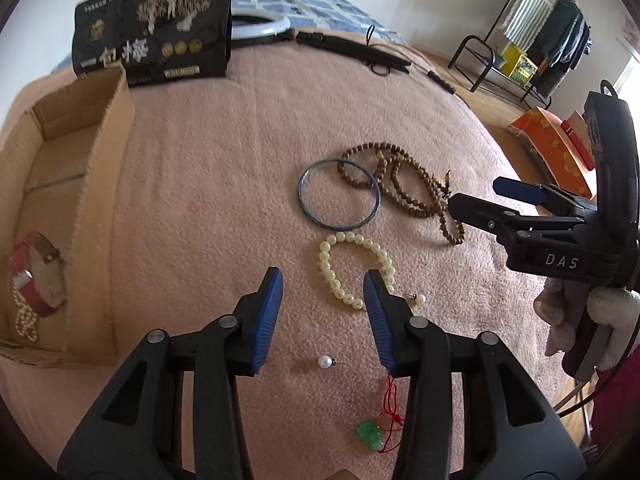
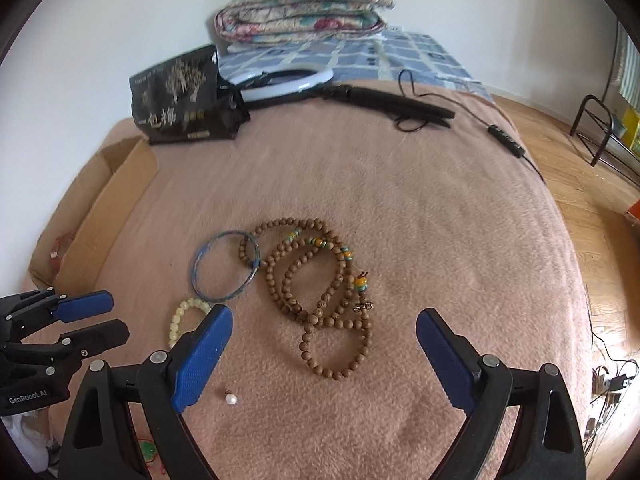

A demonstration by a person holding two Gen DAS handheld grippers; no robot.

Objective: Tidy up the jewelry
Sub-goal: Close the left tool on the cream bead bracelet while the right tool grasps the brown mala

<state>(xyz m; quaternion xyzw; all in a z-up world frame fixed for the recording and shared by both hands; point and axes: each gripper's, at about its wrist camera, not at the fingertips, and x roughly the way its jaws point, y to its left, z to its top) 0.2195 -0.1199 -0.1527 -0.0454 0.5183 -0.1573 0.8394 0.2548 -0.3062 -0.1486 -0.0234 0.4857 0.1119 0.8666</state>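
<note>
Jewelry lies on a pink blanket (image 1: 208, 168). A cream bead bracelet (image 1: 352, 270), a blue bangle (image 1: 339, 194), a long brown bead necklace (image 2: 320, 292) and two pearl earrings (image 1: 326, 361) (image 1: 418, 299) lie loose. A green pendant on red cord (image 1: 370, 434) lies near my left gripper's right finger. My left gripper (image 1: 324, 280) is open and empty, hovering over the cream bracelet. My right gripper (image 2: 324, 326) is open and empty above the brown necklace. A cardboard box (image 1: 100, 152) at left holds a red watch (image 1: 34, 276) and a pearl strand (image 1: 25, 320).
A black printed bag (image 1: 154, 28) stands behind the box. A ring light (image 2: 288, 80) with its black stand (image 2: 392, 102) and cable lies at the back. Folded quilts (image 2: 304, 4) sit beyond. A rack (image 1: 516, 52) stands on the wooden floor at right.
</note>
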